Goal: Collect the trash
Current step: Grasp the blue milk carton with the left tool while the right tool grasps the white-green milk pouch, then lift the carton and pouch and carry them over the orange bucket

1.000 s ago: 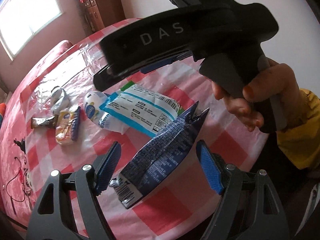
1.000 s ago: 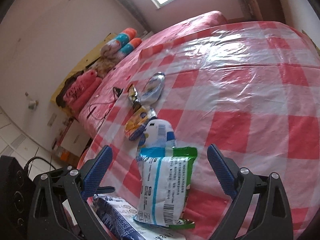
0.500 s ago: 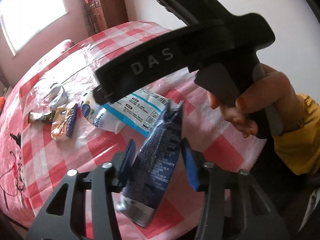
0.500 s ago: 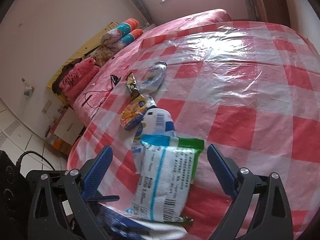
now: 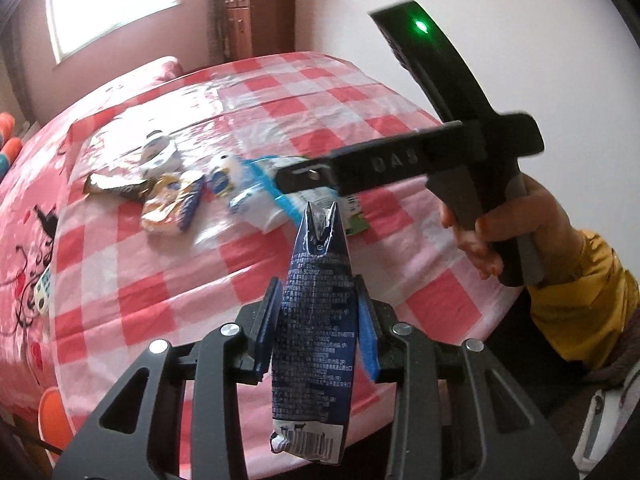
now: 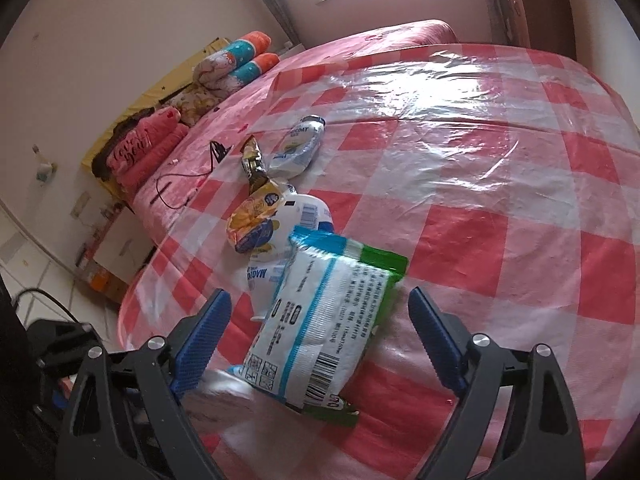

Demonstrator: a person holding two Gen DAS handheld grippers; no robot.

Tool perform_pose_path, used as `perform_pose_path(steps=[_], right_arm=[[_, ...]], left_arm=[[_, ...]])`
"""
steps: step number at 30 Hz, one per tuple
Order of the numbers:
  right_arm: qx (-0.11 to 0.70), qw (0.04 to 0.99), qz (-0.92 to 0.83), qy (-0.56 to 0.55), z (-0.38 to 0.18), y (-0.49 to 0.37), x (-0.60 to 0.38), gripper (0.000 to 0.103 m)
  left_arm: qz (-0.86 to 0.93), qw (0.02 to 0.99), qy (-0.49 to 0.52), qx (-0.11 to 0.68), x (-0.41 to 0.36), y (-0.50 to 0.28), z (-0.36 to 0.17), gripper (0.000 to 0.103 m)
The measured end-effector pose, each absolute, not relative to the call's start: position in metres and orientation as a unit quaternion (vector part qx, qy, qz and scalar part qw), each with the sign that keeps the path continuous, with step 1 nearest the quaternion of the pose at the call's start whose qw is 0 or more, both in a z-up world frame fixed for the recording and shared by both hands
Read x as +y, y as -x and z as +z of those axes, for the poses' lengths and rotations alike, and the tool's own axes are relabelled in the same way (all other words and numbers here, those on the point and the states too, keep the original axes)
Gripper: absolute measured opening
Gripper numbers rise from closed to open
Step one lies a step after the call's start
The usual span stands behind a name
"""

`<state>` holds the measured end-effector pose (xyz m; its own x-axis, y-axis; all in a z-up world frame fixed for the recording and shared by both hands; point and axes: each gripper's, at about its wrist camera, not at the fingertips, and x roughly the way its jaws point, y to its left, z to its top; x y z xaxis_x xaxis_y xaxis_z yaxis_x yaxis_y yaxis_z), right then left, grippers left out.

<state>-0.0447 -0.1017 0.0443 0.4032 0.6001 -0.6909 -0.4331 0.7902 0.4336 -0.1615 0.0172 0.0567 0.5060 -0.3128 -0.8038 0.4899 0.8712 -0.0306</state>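
Observation:
My left gripper is shut on a dark blue snack bag and holds it upright above the checked tablecloth. My right gripper is open, its blue pads on either side of a white, blue and green wrapper lying on the cloth; this wrapper also shows in the left wrist view. Behind it lie a white pouch, a yellow snack packet, a small foil wrapper and a silver-white pouch.
The right gripper's black body and the hand holding it cross the left wrist view. A black cable lies on the bed's left side. Rolled blankets are stacked by the far wall. A wooden cabinet stands beyond the bed.
My left gripper closed on the dark blue bag and lifted it off the cloth, turning it upright. My right gripper stayed open and moved closer over the white, blue and green wrapper.

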Motion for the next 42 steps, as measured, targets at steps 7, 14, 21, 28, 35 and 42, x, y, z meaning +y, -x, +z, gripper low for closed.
perform_pose_path(steps=[7, 14, 21, 28, 35, 42], right_arm=[[0.449, 0.838, 0.304, -0.065, 0.042, 0.049, -0.091, 0.088], [0.443, 0.843, 0.299, -0.061, 0.042, 0.051, -0.087, 0.082], [0.446, 0.84, 0.302, -0.063, 0.039, 0.051, -0.086, 0.082], [0.447, 0.844, 0.292, -0.054, 0.036, 0.049, -0.084, 0.072], [0.442, 0.85, 0.283, -0.045, 0.034, 0.047, -0.082, 0.063], [0.423, 0.862, 0.274, -0.054, 0.038, 0.049, -0.08, 0.054]], left_arm=[[-0.194, 0.874, -0.044, 0.444, 0.055, 0.158, 0.065, 0.036], [-0.154, 0.881, 0.035, 0.446, 0.086, 0.142, 0.067, 0.036], [-0.139, 0.881, 0.061, 0.448, 0.095, 0.136, 0.06, 0.036], [-0.138, 0.881, 0.077, 0.447, 0.103, 0.131, 0.053, 0.036], [-0.146, 0.88, 0.094, 0.443, 0.111, 0.129, 0.049, 0.036], [-0.145, 0.878, 0.104, 0.444, 0.123, 0.126, 0.041, 0.037]])
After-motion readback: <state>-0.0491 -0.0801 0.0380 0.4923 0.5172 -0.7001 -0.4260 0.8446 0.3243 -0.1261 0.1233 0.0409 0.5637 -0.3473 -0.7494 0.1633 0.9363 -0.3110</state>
